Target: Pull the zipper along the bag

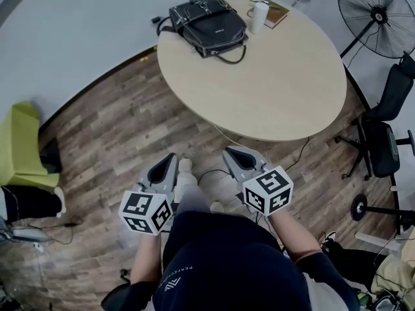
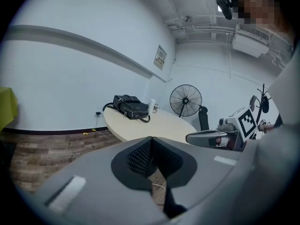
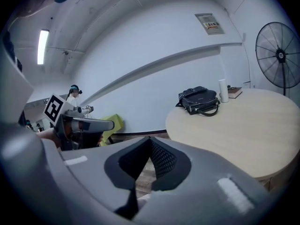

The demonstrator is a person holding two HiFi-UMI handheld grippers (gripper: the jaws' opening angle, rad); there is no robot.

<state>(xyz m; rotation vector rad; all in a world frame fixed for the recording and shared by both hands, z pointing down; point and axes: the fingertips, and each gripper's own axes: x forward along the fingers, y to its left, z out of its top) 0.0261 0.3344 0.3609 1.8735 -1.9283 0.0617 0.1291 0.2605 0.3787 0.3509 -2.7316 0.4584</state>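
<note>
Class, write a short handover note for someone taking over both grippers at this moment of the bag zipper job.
Left gripper: jaws shut, empty, over the floor short of the table.
Right gripper: jaws shut, empty, beside it.
Black bag: on the table's far side by a white cup, untouched.
Done: nothing yet.
Left: reach the bag, steady it, grip the zipper pull, draw it along.
</note>
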